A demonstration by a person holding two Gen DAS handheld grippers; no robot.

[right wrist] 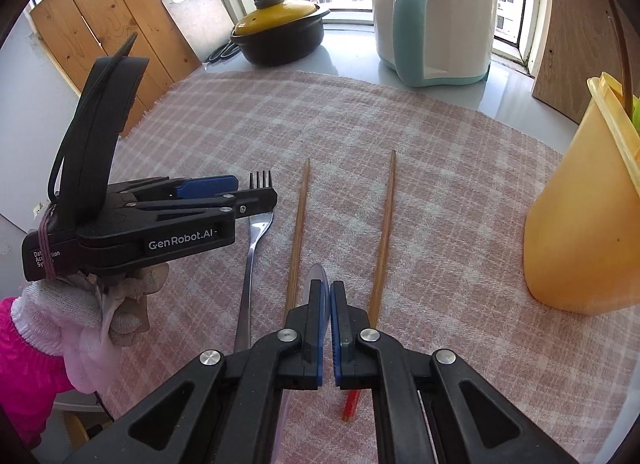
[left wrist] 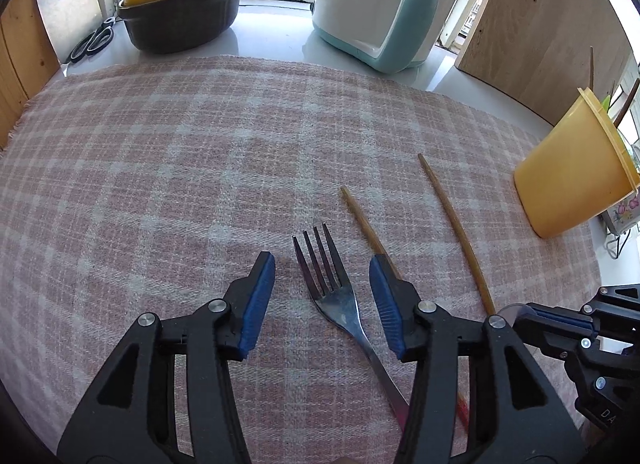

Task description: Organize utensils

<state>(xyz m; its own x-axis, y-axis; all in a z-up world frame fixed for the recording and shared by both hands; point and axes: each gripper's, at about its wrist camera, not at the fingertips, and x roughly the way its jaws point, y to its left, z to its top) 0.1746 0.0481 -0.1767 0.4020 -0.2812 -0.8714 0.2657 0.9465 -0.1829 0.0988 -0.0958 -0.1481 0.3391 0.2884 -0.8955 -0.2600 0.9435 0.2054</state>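
A steel fork (left wrist: 336, 288) lies on the pink checked cloth (left wrist: 160, 168), its tines between the jaws of my open left gripper (left wrist: 322, 272). It also shows in the right wrist view (right wrist: 256, 232), under the left gripper (right wrist: 256, 198). Two wooden chopsticks (left wrist: 362, 220) (left wrist: 456, 232) lie to the fork's right, also seen from the right wrist (right wrist: 298, 224) (right wrist: 384, 232). My right gripper (right wrist: 329, 288) is shut on a clear plastic spoon (right wrist: 316, 276) above the cloth; it shows at the left view's right edge (left wrist: 516, 314). A yellow holder cup (right wrist: 580, 224) (left wrist: 576, 172) stands at the right.
At the back stand a dark pot with a yellow lid (left wrist: 180, 4), scissors (left wrist: 92, 42), a white and teal cooker (left wrist: 384, 4) and wooden boards (left wrist: 540, 16). The cup holds some utensils (right wrist: 622, 44). A wooden panel (right wrist: 104, 16) lines the left side.
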